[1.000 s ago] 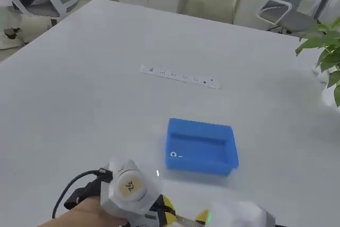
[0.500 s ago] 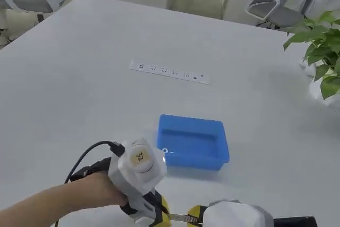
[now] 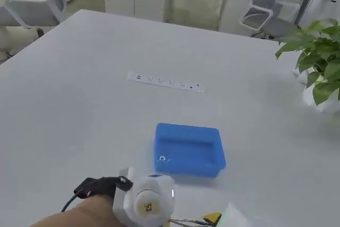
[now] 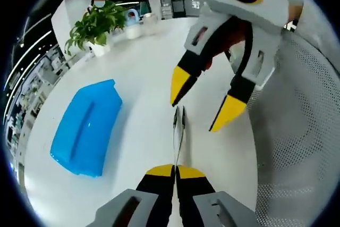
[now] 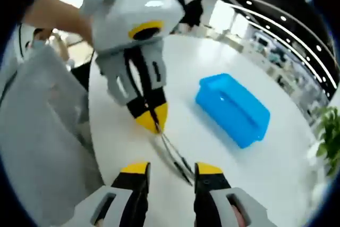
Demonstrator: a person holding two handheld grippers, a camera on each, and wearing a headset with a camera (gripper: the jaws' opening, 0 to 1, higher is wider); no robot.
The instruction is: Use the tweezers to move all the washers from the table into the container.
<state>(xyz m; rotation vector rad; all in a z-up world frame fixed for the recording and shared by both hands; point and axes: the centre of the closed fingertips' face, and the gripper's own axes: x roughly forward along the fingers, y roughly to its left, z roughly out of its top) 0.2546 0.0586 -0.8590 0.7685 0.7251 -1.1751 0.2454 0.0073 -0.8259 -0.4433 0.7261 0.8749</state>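
We have drawn the left hand-held gripper (image 4: pixel 175 169) back from the container (image 3: pixel 186 169), clamped on tweezers (image 4: pixel 179 131); right hand-held gripper (image 5: pixel 172 169) gapes.

The pale grey surface (image 3: pixel 74 110) carries a blue container (image 3: pixel 187 166) close to its near edge, a white power strip (image 3: pixel 166 82) lying flat toward the middle, and a potted plant (image 3: pixel 314 59) at the right edge.
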